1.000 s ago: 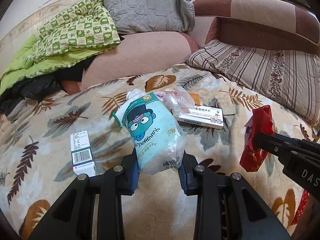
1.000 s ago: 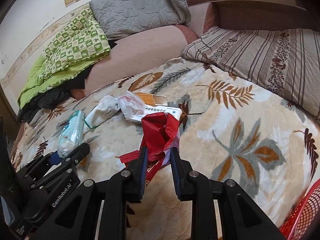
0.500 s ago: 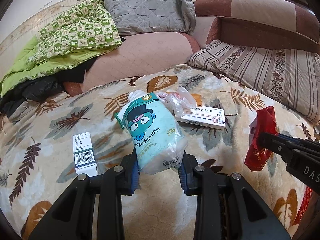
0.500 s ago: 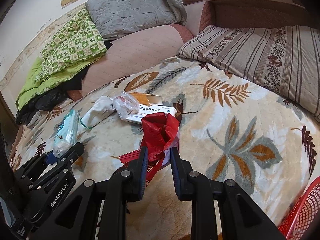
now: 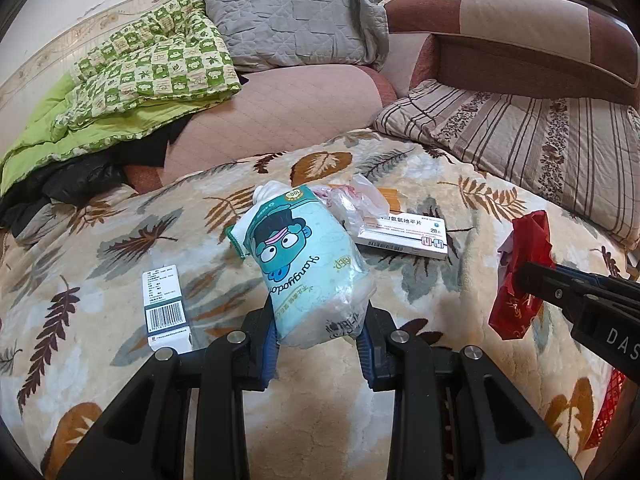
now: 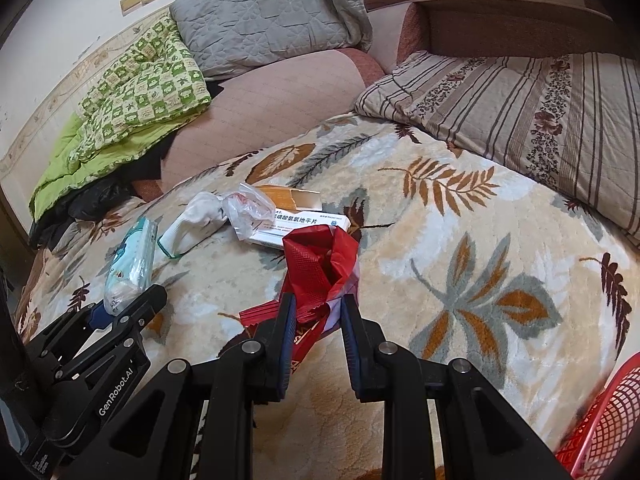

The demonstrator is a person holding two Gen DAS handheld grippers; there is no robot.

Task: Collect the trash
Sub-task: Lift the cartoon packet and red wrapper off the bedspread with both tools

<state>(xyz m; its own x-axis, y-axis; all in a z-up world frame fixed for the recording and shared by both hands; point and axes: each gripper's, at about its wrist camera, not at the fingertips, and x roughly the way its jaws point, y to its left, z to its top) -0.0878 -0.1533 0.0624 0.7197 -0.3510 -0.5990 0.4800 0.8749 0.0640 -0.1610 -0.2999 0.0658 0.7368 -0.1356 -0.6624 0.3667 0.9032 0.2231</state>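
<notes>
left wrist view: leaf-print blanket (image 5: 120, 240) covers the bed and fills most of the frame; behind it a green checked quilt (image 5: 152, 68), a grey quilted pillow (image 5: 288, 20) and a striped pillow (image 5: 520, 132) at right. left gripper (image 5: 318, 332) is clamped on the lower end of a light-blue tissue pack (image 5: 304, 256) with a cartoon face, both blue-padded fingers pressing its sides; the pack stands tilted, raised off the blanket. on the blanket just behind the pack lie a crumpled clear plastic bag (image 5: 360, 204) and a white medicine box (image 5: 404, 236) with blue print, the bag overlapping the box's near end. a small white barcode box (image 5: 164, 308) lies flat to the left of the gripper, apart from it. right wrist view: right gripper (image 6: 316, 320) is closed on a red bag (image 6: 320, 260), fingers pinching its lower part while the crumpled top rises above them; the same bag shows at the right edge of the left wrist view. a red mesh basket (image 6: 604, 420) sits at the lower right corner, well apart from both held items. a white crumpled wrapper (image 6: 196, 220) lies beside the plastic bag, and an orange carton (image 6: 292, 198) lies behind the medicine box, touching it.
</notes>
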